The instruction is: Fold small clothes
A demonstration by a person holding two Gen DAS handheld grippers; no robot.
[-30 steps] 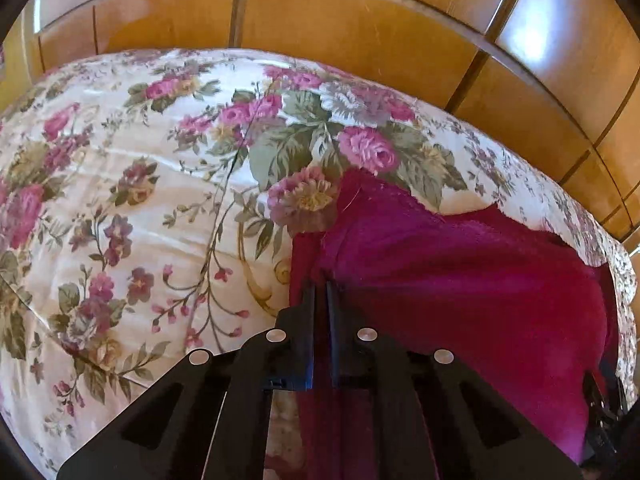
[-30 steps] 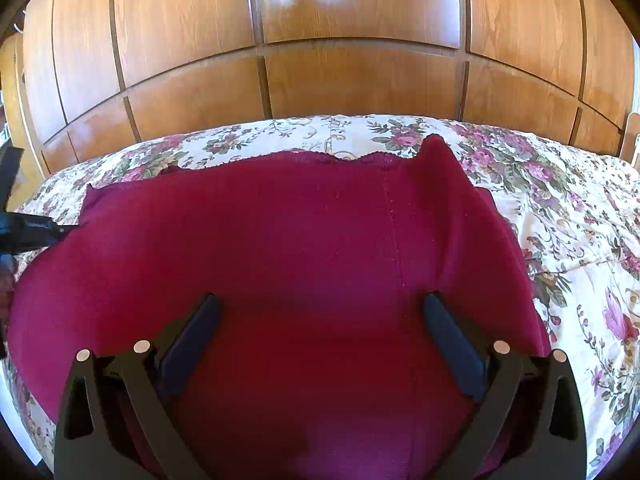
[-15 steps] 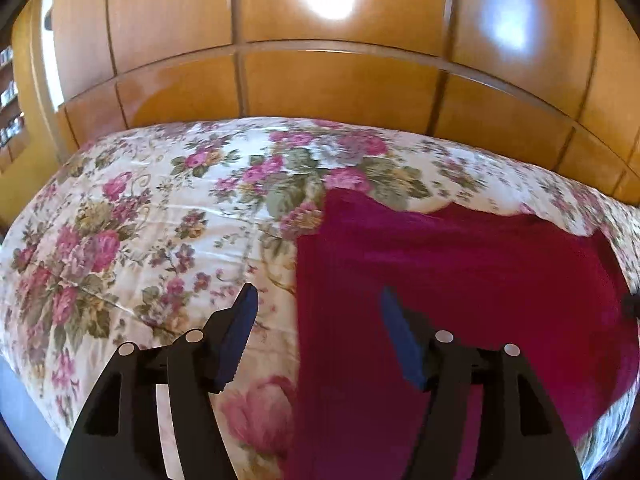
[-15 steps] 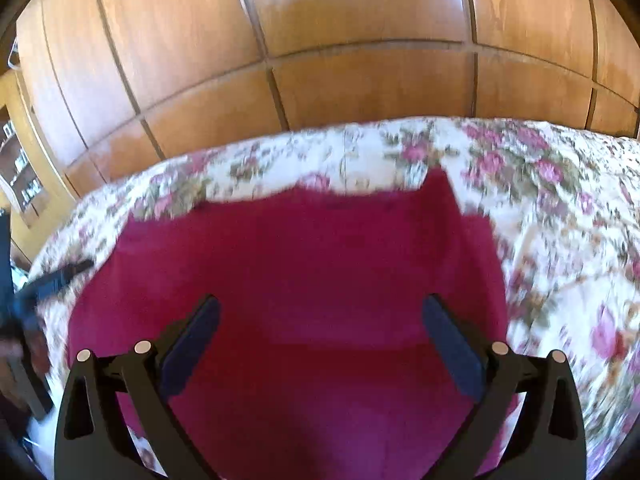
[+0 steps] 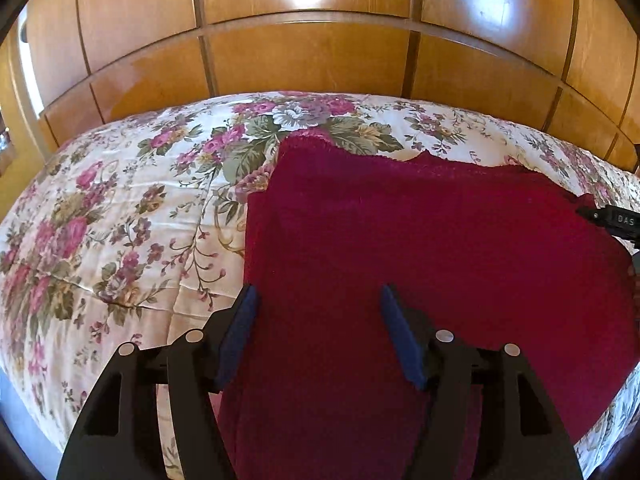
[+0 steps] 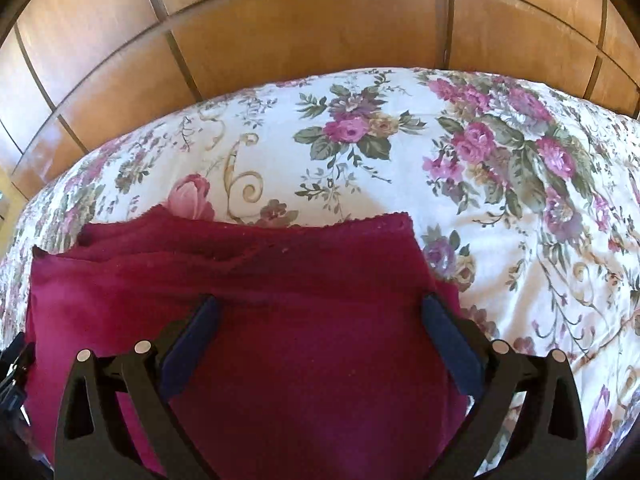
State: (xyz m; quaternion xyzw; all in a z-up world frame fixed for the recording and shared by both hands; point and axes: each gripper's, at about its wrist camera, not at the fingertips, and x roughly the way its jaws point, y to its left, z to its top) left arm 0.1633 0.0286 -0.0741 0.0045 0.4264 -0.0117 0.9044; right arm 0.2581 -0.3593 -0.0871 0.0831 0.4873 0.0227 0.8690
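Note:
A dark red knitted garment [image 5: 400, 248] lies flat on the floral bedspread [image 5: 120, 220]. My left gripper [image 5: 316, 304] is open and empty, hovering over the garment's left part, near its left edge. In the right wrist view the same garment [image 6: 260, 280] shows its far edge folded in layers. My right gripper [image 6: 320, 312] is open and empty above the garment's right part, its right finger near the right edge. The right gripper's tip shows at the right rim of the left wrist view [image 5: 612, 220].
A wooden panelled headboard [image 5: 320, 60] rises behind the bed, also in the right wrist view [image 6: 320, 32]. Bare floral bedspread [image 6: 520, 200] extends to the right of the garment and to its left. The bed's near edge drops off at lower left [image 5: 16, 412].
My left gripper let go of the garment's left edge, opened and drew back above it. My right gripper stayed open and moved toward the garment's far right corner.

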